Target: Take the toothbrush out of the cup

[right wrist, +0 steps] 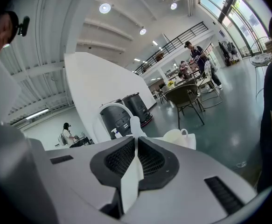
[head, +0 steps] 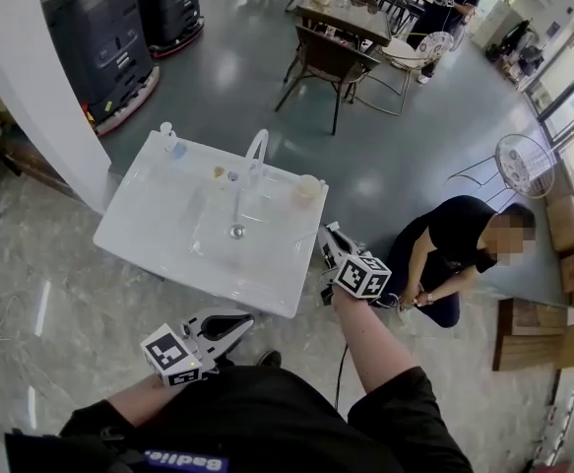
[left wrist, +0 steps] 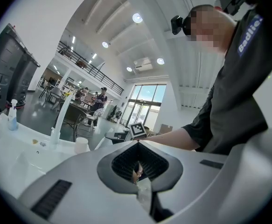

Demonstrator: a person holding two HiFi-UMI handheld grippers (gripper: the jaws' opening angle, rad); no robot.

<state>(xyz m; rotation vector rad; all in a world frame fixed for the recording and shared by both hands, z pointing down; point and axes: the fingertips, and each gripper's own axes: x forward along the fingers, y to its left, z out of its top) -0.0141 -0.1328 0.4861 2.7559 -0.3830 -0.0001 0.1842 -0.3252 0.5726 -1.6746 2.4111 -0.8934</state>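
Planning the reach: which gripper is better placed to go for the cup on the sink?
Right. The right gripper is at the sink's right edge, on the cup's side, and its view shows the cup just ahead. The left gripper hangs short of the front edge, farther off.

A white counter point(head: 139, 215) lies ahead of both jaws, its faucet point(head: 256, 151) at the far edge and a spray bottle point(head: 168, 138) far left. A person point(head: 454, 233) crouches right of the right jaws, with a fan point(head: 523, 164) beyond.
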